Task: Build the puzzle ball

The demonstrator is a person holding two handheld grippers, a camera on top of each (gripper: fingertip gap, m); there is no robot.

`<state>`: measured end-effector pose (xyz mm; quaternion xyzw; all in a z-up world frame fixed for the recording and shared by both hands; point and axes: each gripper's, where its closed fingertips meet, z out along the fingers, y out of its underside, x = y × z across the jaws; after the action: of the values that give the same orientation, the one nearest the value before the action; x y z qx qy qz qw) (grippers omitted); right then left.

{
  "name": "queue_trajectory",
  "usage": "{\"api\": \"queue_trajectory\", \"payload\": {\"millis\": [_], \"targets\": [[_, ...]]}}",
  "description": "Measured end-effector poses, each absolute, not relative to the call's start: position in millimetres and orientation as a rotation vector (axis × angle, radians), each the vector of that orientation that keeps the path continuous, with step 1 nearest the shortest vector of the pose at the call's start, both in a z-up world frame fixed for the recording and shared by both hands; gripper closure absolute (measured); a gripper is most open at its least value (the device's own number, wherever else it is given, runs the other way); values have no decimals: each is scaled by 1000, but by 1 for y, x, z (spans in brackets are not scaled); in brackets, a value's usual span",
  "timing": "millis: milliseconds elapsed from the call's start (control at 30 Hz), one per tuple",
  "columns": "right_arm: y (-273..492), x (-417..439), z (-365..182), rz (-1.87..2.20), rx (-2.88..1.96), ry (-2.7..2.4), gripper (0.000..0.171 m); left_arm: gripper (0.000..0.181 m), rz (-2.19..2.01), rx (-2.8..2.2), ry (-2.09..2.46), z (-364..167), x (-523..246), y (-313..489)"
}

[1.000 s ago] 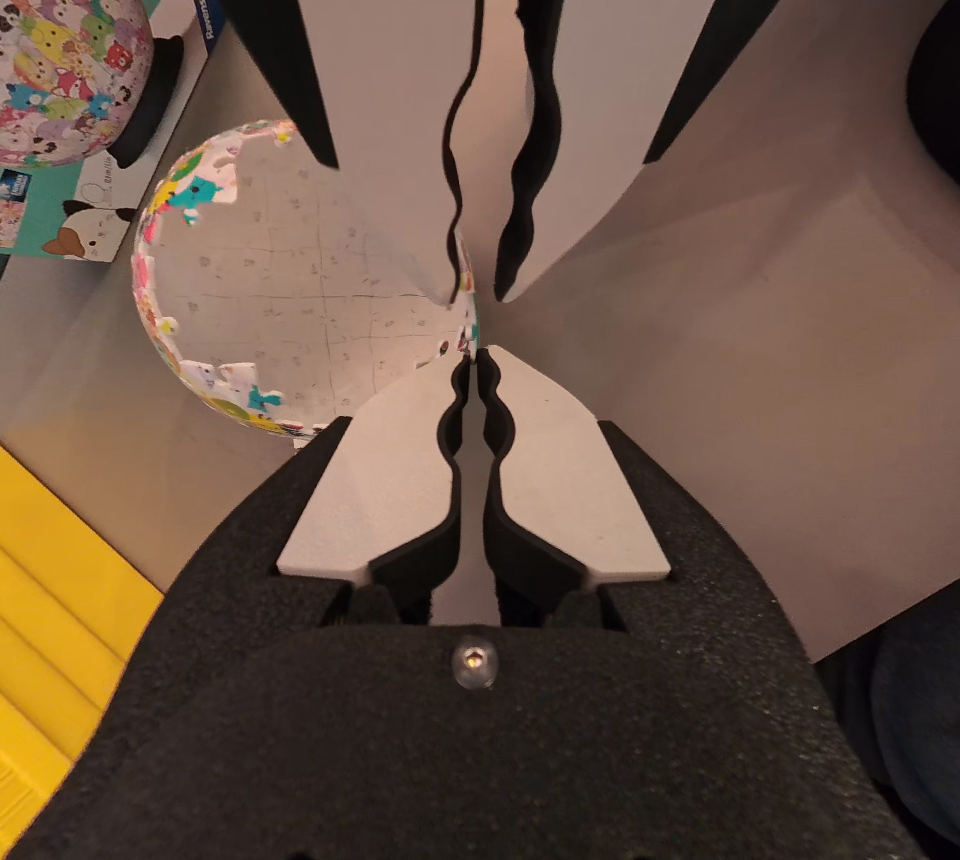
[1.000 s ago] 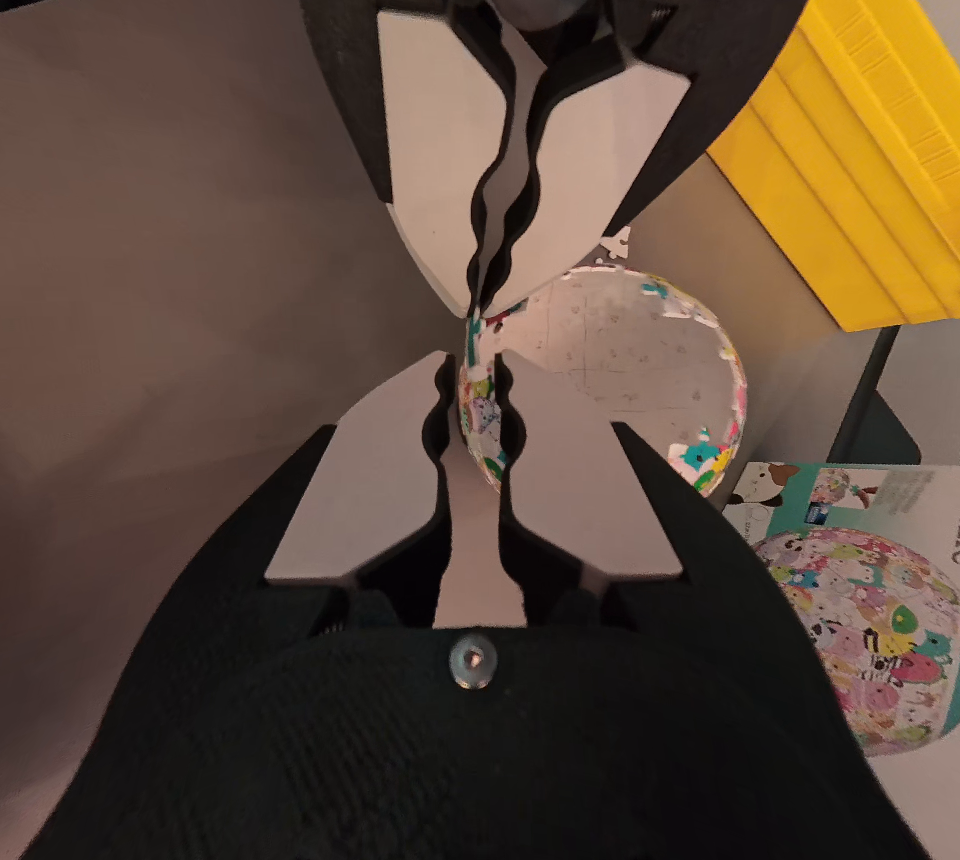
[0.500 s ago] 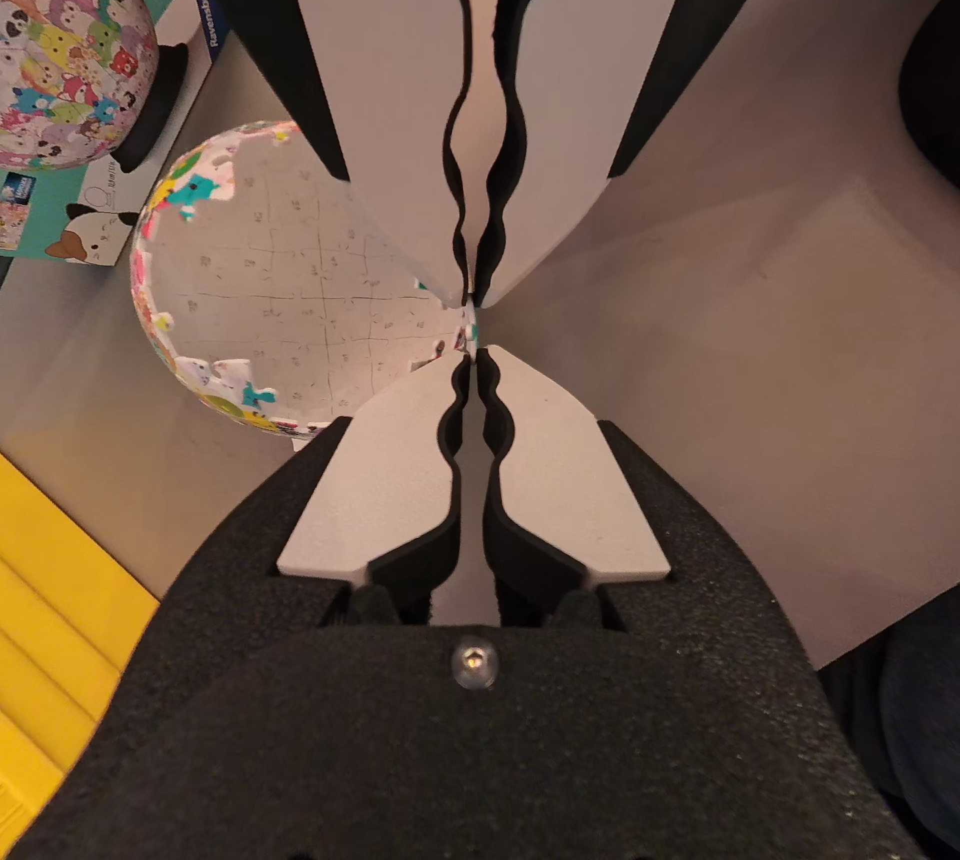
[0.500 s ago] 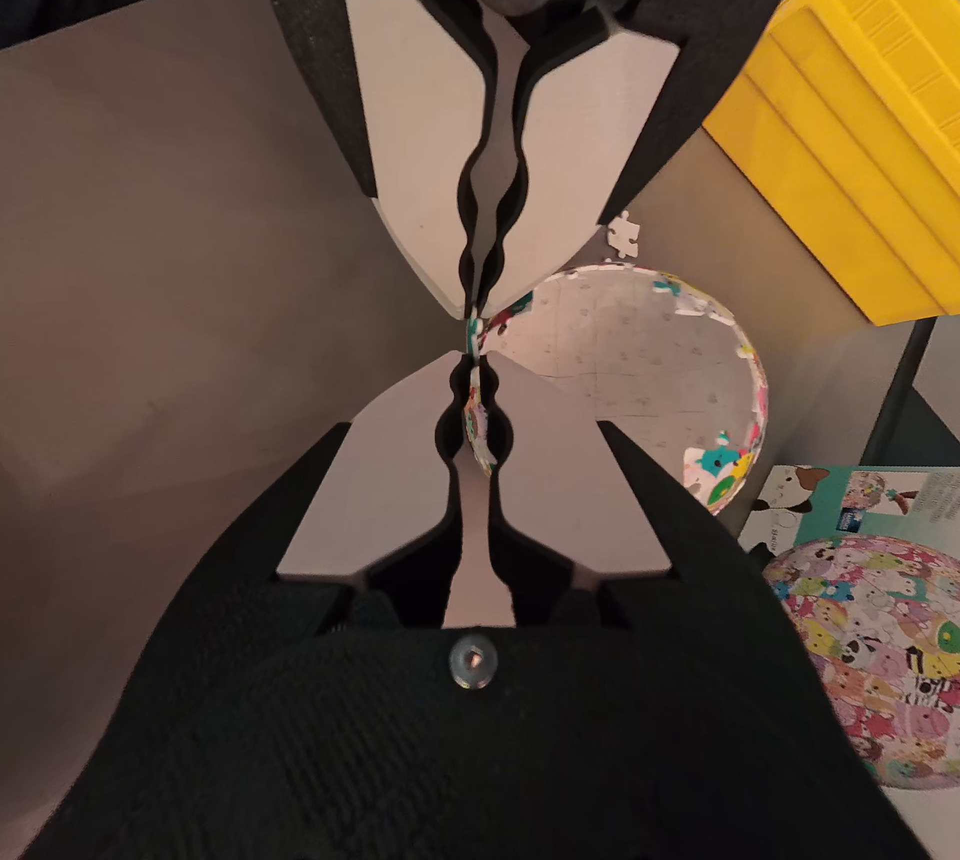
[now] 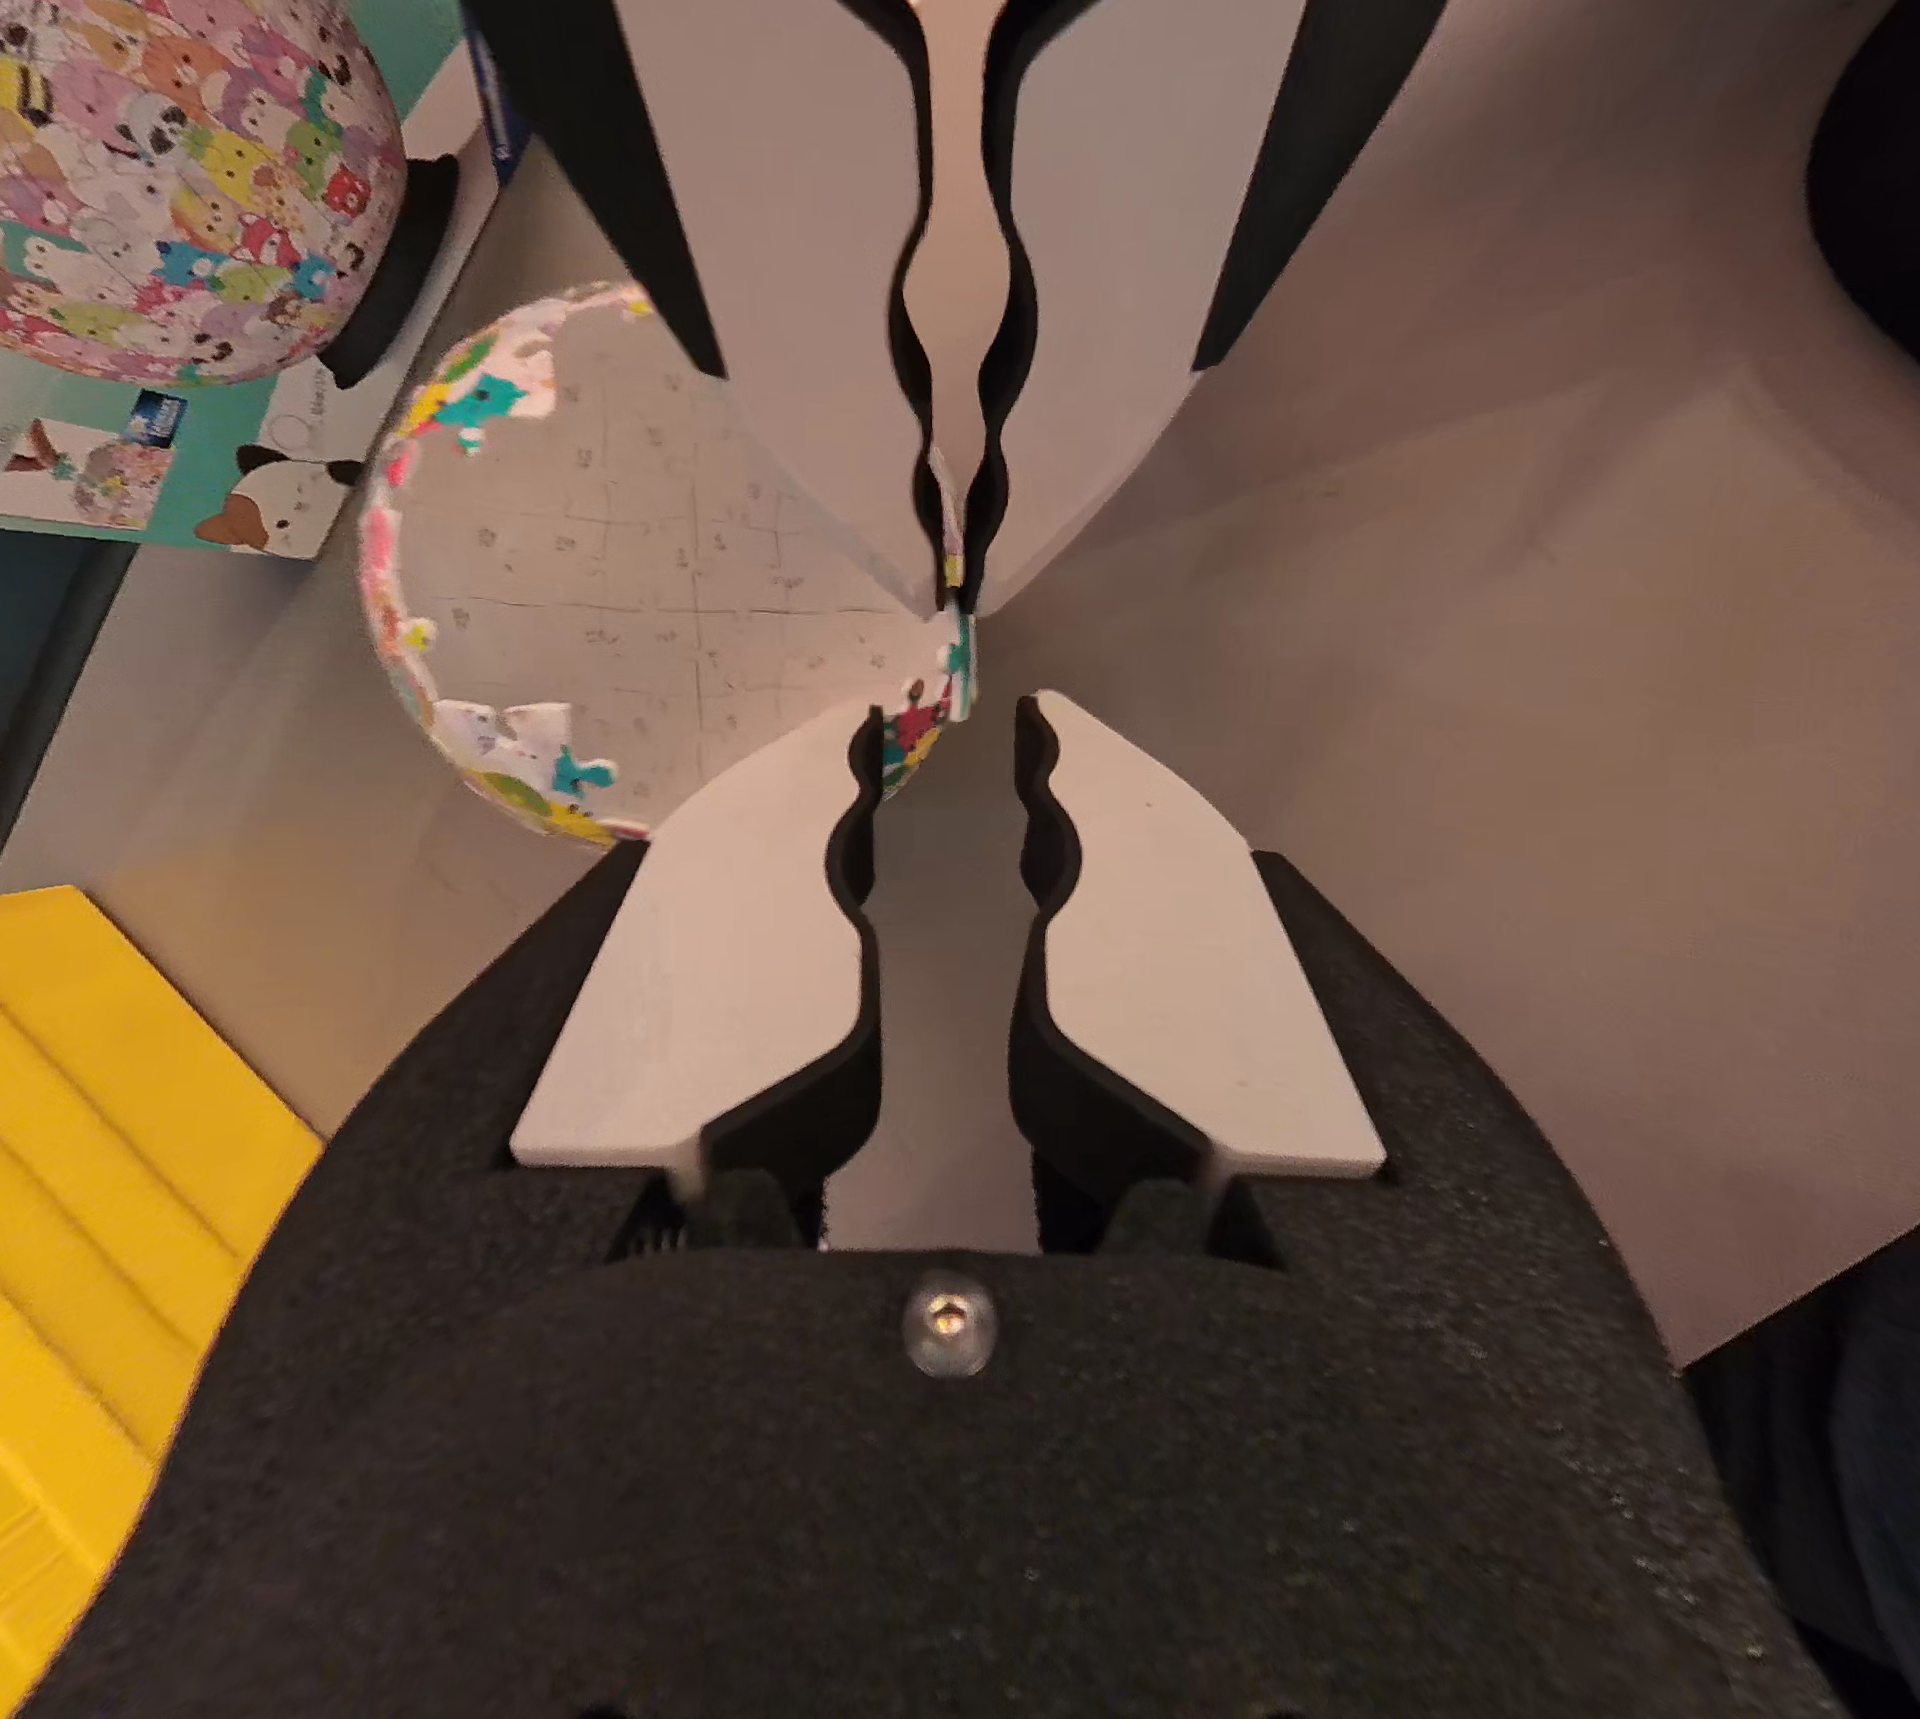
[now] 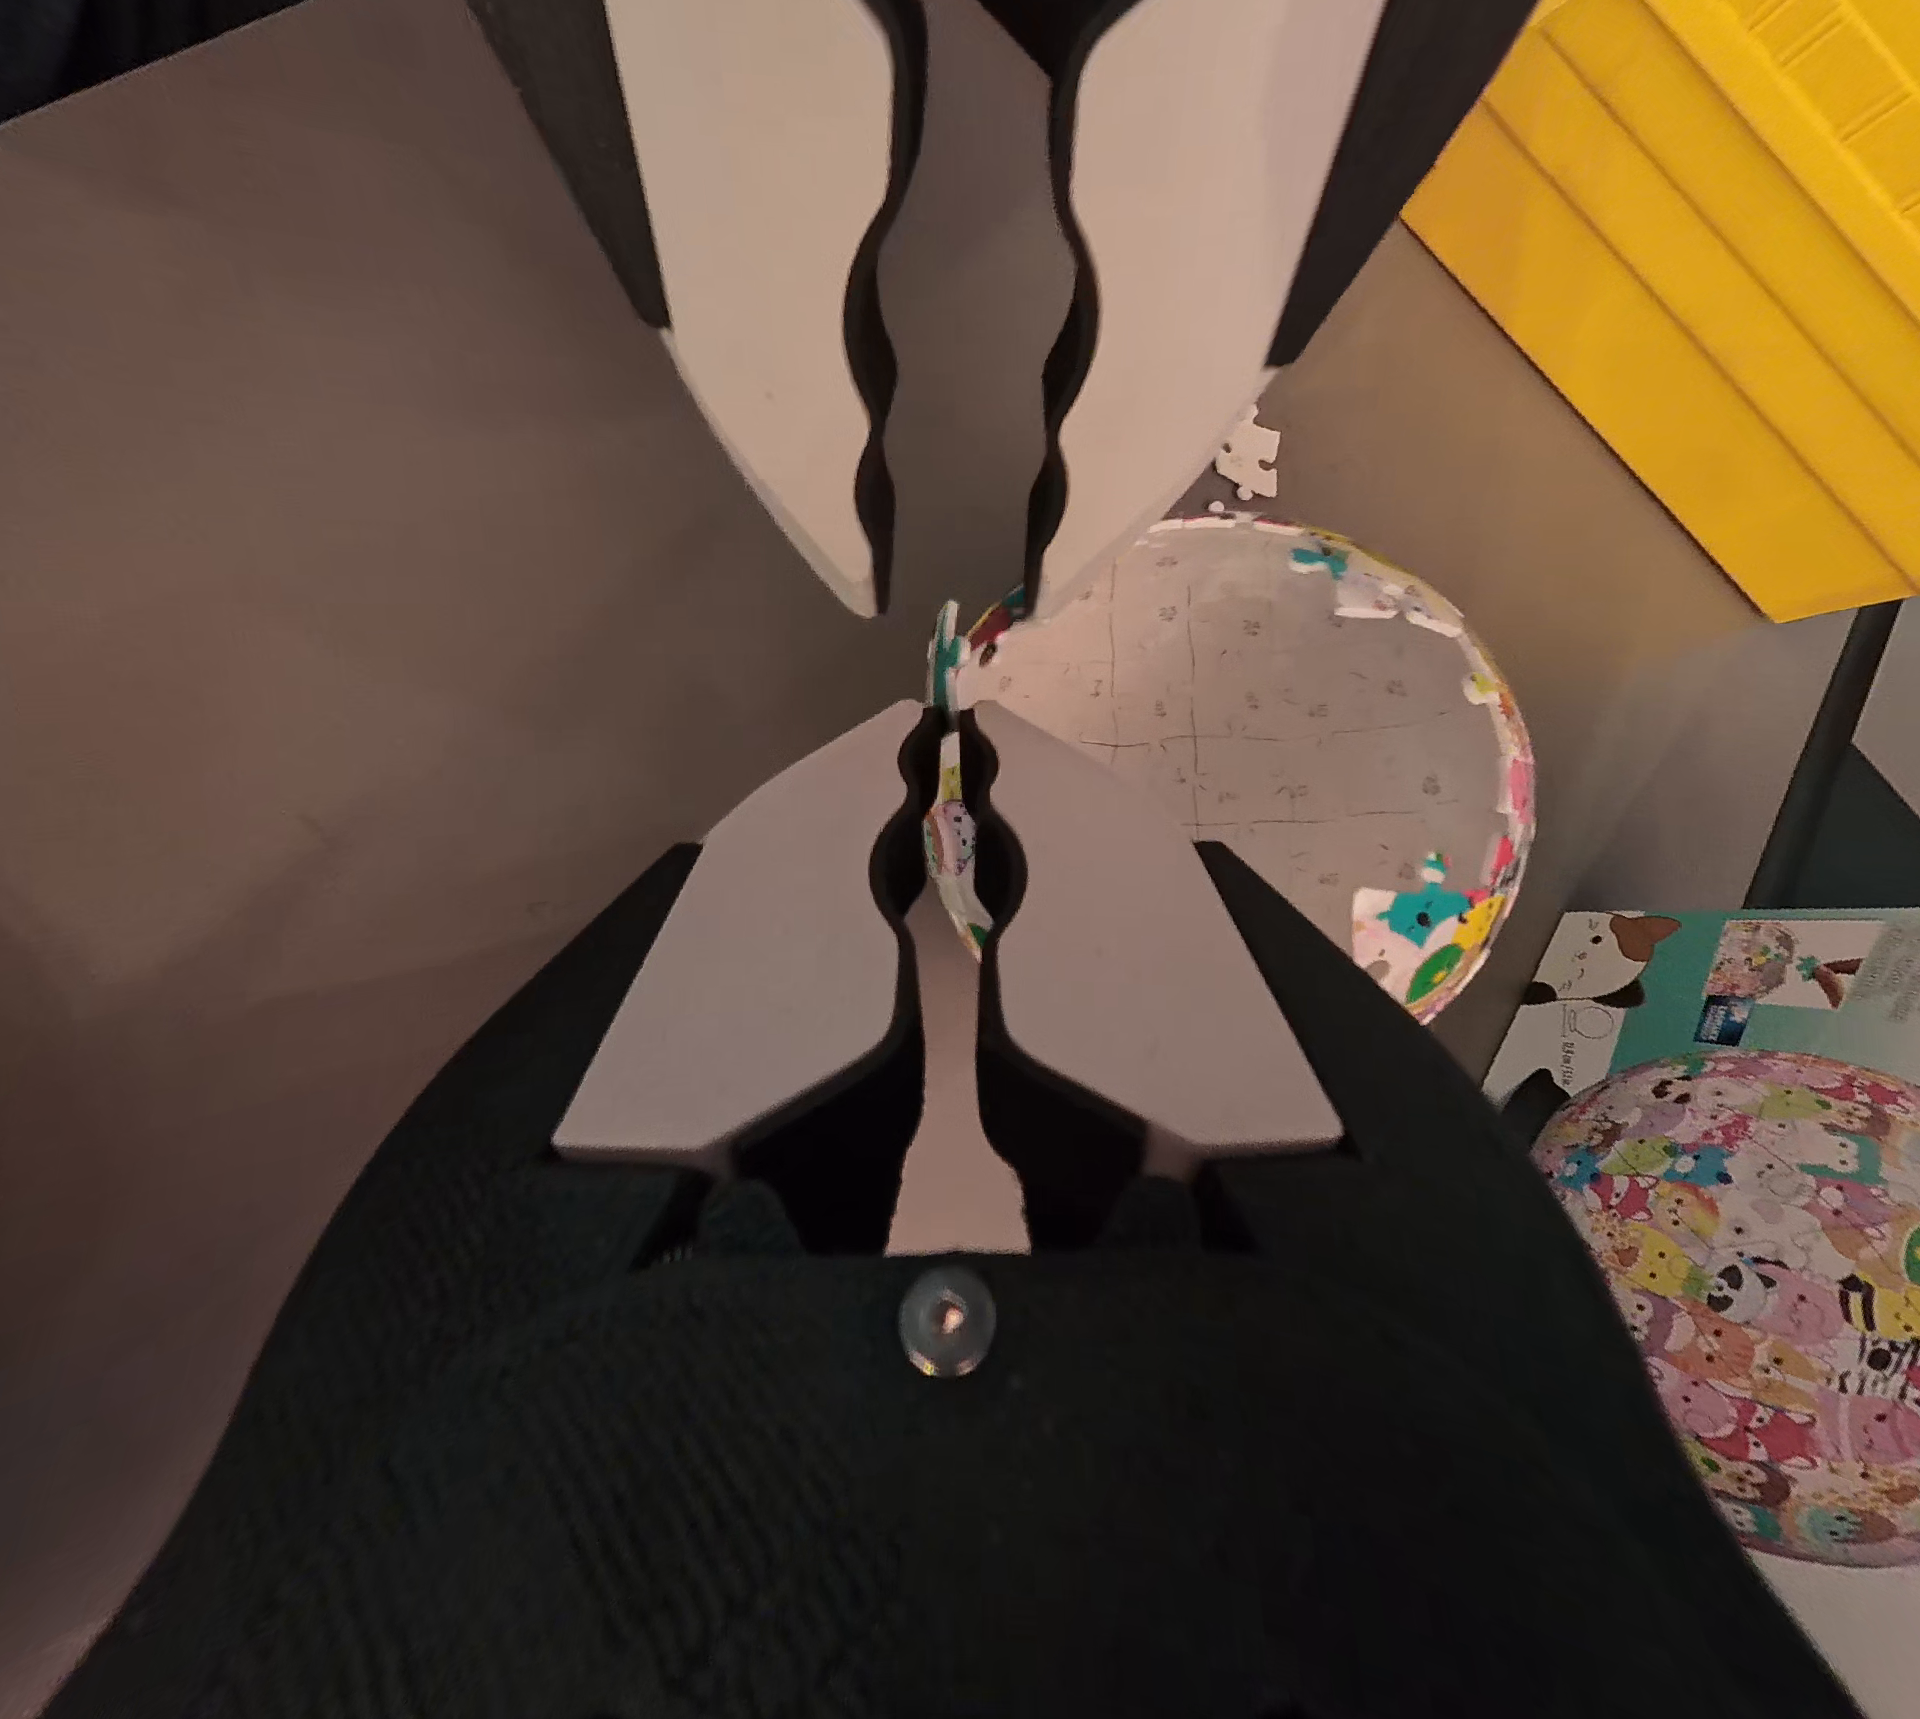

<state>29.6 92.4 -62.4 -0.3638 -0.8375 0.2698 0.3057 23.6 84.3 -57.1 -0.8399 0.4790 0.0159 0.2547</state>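
Observation:
The half-built puzzle ball [image 5: 623, 589] is an open shell, white inside with a colourful rim, standing on the grey table; it also shows in the right wrist view [image 6: 1247, 734]. My right gripper [image 6: 951, 719] is shut on the shell's near rim, where a teal piece [image 6: 945, 651] sticks up. In the left wrist view it comes in from the top [image 5: 951, 599], pinching that rim. My left gripper [image 5: 948, 708] is open and empty, its jaws apart on either side of the rim. It faces the right gripper tip to tip [image 6: 954, 599].
The puzzle's box [image 5: 156, 163], printed with the finished ball, lies beside the shell [image 6: 1766, 1202]. A yellow bin [image 5: 104, 1150] stands on the other side [image 6: 1714, 215]. One loose white piece [image 6: 1252, 454] lies on the table [image 5: 1455, 734] behind the shell. Less than 4 cm separates the two grippers' tips.
My right gripper closed on the shell's rim. My left gripper, shut on the rim before, has opened and let it go. The shell has stayed in place.

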Motion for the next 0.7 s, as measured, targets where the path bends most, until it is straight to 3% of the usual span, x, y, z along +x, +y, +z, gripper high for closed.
{"api": "queue_trajectory", "payload": {"millis": [33,133,700], "targets": [[93,30,-62,712,-964,-2217,167,160,47,-2276,1298,-54,23,86],[93,30,-62,708,-968,-2217,167,175,2,-2290,1300,-49,25,89],[99,28,-61,721,-997,-2180,166,164,-122,-2405,1344,-55,26,98]]}}
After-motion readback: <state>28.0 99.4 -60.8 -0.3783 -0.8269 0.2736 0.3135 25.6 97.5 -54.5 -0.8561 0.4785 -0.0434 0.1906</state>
